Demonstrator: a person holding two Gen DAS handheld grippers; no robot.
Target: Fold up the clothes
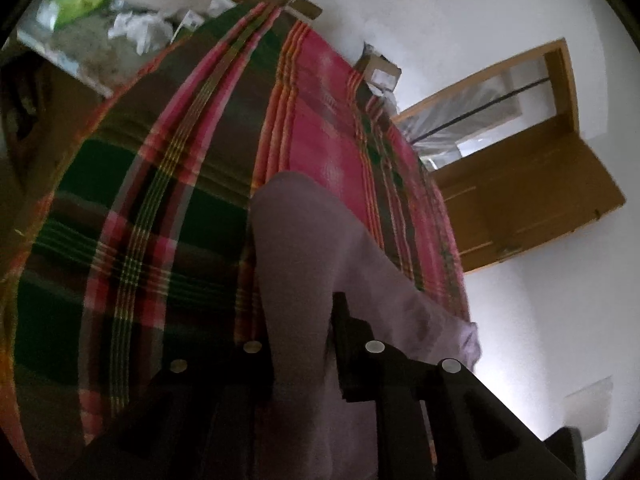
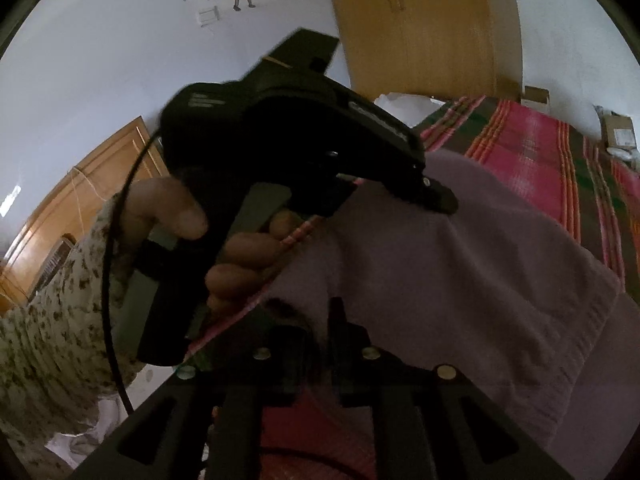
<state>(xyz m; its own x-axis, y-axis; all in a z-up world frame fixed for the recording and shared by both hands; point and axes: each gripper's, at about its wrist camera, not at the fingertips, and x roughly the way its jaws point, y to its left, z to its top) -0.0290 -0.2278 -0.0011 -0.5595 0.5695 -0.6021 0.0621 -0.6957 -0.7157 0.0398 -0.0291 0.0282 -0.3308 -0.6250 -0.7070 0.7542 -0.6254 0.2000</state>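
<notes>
My left gripper [image 1: 298,344] is clenched on a fold of the lilac garment [image 1: 296,248], which rises between my two fingers and hangs over the plaid blanket [image 1: 152,184] — the blanket covers the bed. My right gripper [image 2: 316,336] also pinches the same lilac cloth [image 2: 460,280] at its edge, with the fingers close together on it. In the right view I see my left hand [image 2: 240,248] around the black handle, in a speckled sleeve [image 2: 44,340]. Behind stands a wooden wardrobe [image 2: 420,24].
</notes>
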